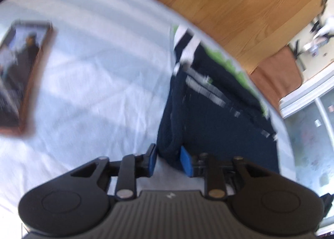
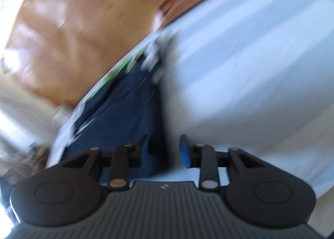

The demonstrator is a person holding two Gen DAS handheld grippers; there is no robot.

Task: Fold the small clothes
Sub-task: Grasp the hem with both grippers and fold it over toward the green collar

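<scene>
Bed sheet [image 1: 87,76]: pale blue-white cloth with faint stripes and creases, filling most of both wrist views; it carries everything else named here.
Wooden floor [image 1: 240,5]: warm brown boards beyond the far edge of the sheet; in the right wrist view it shows only as a brown blur.
Brown mat [image 1: 277,74]: lies on the floor near the sheet's edge, beside a white-framed glass panel.
Navy garment [image 1: 208,113]: small dark-blue piece of clothing with white stripes at its far end and lime-green trim along one side, lying on the sheet close to the edge nearest the floor; a thick rolled or folded edge runs down its near side.
Framed picture [image 1: 20,76]: dark image in a reddish-brown frame, flat on the sheet, well apart from the garment.
Left gripper [image 1: 170,159]: blue pads partly apart, with the garment's rolled near edge between them; the cloth touches both pads, though blur leaves it unclear how firmly they press.
Right gripper [image 2: 165,151]: jaws partly spread; the garment's near corner lies against the one finger [image 2: 144,149], while the blue pad of the other stands clear over bare sheet, so nothing is pinched.
Sharpness: both views are smeared, the right wrist view heavily.
</scene>
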